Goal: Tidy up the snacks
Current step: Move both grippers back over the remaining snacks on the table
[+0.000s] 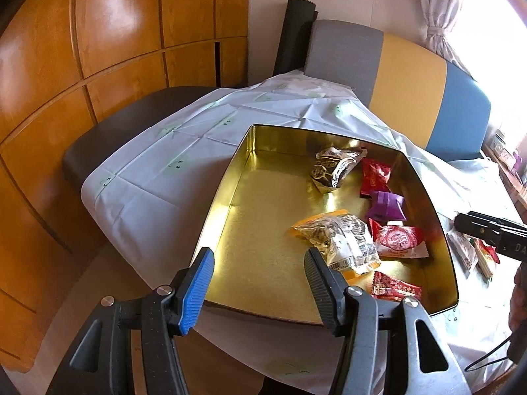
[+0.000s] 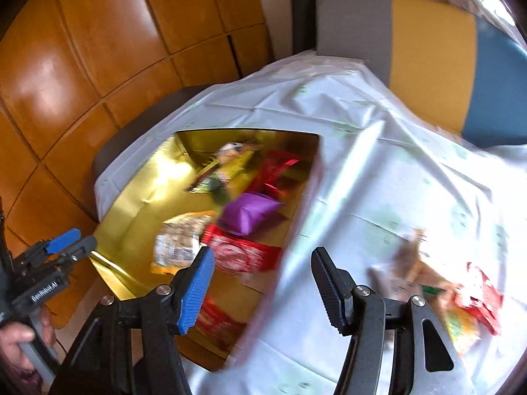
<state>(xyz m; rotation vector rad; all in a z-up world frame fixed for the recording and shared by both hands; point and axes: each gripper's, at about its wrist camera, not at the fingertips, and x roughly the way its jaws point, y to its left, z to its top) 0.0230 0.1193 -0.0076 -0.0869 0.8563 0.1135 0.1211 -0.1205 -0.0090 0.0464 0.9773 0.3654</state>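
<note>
An open gold tin sits on the white tablecloth. Inside lie several snacks: a brown-and-white packet, a red one, a purple one, a clear nut packet and a red-and-white packet. My left gripper hangs open over the tin's near edge, holding nothing. In the blurred right wrist view, my right gripper is open and empty above the tin's right wall. More loose snacks lie on the cloth right of the tin.
A chair back in grey, yellow and blue stands behind the table. A dark seat sits at the far left, in front of wooden cabinet doors. The person's hand holds the left gripper.
</note>
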